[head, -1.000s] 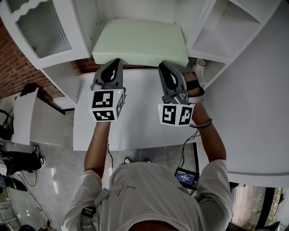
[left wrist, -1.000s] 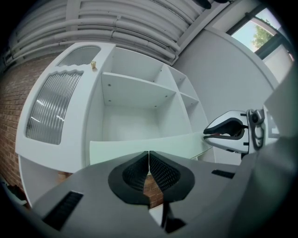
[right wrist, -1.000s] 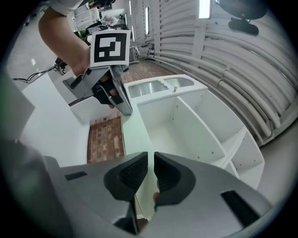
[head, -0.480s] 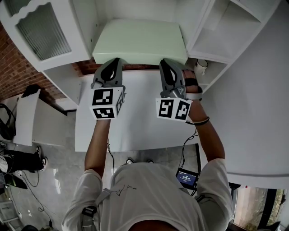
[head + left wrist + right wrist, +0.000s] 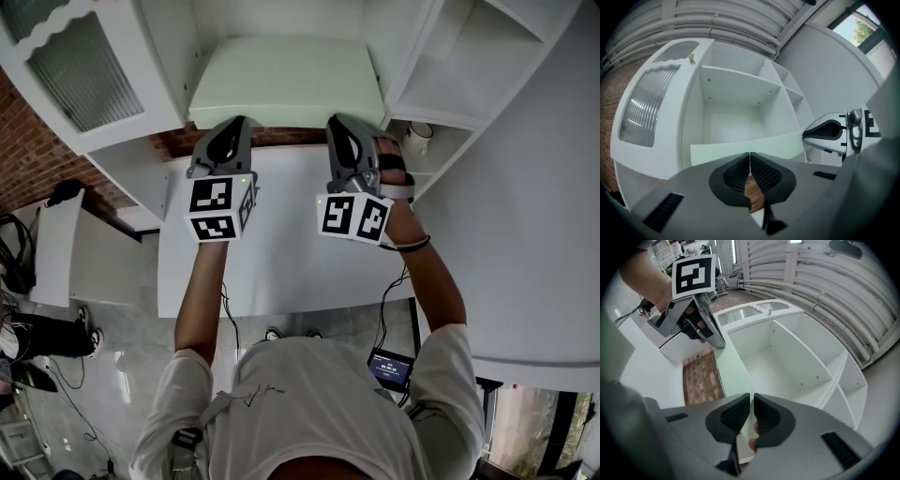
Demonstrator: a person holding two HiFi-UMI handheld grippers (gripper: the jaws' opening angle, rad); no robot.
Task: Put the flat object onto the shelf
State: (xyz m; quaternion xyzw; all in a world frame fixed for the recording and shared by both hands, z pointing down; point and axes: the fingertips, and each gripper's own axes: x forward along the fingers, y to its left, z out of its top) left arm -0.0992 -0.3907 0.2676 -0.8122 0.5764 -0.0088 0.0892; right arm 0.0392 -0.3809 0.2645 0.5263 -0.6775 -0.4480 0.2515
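The flat object is a pale green board (image 5: 286,80) lying level in the middle bay of the white shelf unit (image 5: 173,56). Its near edge sticks out towards me. My left gripper (image 5: 234,125) is shut on the left part of that edge and my right gripper (image 5: 339,123) on the right part. In the left gripper view the board (image 5: 740,149) runs across just beyond the closed left gripper (image 5: 749,157). The right gripper view shows the board (image 5: 727,371) stretching ahead from the right gripper (image 5: 752,399), whose pads pinch its thin edge.
A white cup (image 5: 415,137) stands in the lower right compartment. An open door with ribbed glass (image 5: 80,70) hangs at the left. Below the grippers is a white table (image 5: 281,262). Brick wall (image 5: 28,141) shows at the left.
Both grippers and the board's near edge sit slightly farther towards the shelf. The right gripper has rolled a little, its marker cube tilting.
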